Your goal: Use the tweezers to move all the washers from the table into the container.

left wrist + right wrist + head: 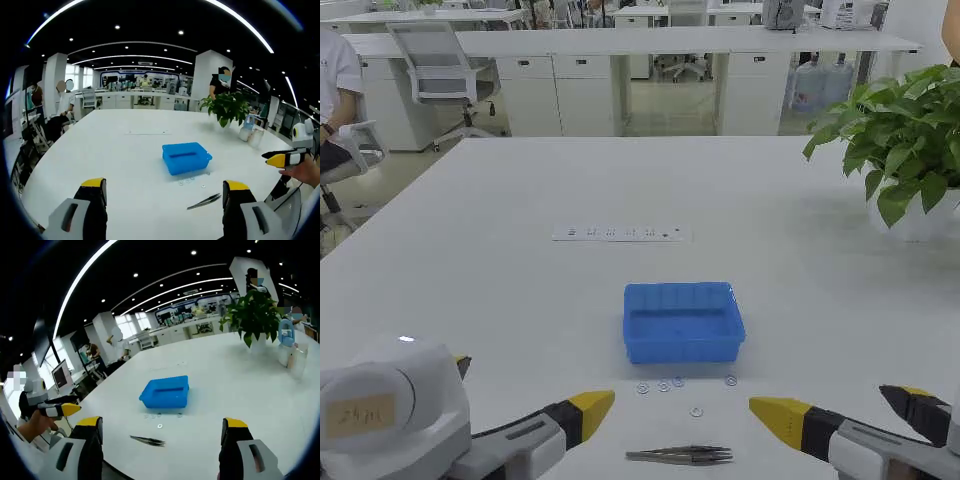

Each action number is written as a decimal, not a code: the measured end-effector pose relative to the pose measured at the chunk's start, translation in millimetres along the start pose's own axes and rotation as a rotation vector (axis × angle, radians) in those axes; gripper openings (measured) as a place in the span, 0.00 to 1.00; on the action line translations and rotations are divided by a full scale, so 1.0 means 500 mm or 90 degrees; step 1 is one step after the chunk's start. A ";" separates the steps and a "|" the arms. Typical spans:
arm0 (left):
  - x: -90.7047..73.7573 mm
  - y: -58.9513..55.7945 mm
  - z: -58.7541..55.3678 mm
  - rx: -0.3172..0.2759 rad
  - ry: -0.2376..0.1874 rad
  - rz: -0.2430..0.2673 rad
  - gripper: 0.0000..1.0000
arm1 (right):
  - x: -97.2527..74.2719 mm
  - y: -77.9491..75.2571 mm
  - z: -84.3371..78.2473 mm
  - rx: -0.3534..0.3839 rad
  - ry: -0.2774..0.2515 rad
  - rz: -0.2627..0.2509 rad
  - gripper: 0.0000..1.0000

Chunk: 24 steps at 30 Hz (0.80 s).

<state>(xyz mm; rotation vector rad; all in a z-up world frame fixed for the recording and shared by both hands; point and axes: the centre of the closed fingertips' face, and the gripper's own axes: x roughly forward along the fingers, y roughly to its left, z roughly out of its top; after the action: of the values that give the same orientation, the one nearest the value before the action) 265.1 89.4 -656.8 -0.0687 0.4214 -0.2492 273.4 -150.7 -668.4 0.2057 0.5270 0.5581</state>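
Five washers on the desk, lower centre of head view: four in a loose row just below the one blue container, one nearer the tweezers. One pair of tweezers lies flat at bottom edge, between left gripper and right gripper, touching neither. Both pairs of fingers spread apart. Container floor shows bare blue.
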 end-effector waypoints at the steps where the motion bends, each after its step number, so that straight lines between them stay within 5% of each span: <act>1: 0.001 0.001 -0.001 -0.003 0.000 0.001 0.96 | 0.000 0.000 -0.002 0.000 0.003 -0.001 0.98; 17: -0.001 -0.001 -0.010 -0.005 0.004 -0.011 0.96 | 0.003 -0.008 -0.003 -0.001 -0.013 -0.002 0.99; 24: -0.007 -0.001 -0.012 -0.006 0.002 -0.010 0.95 | 0.008 -0.003 -0.017 -0.005 0.007 0.004 0.98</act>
<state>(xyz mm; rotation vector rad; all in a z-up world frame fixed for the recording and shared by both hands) 259.6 89.8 -660.9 -0.0808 0.4244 -0.2635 272.5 -149.4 -677.9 0.1970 0.5346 0.5680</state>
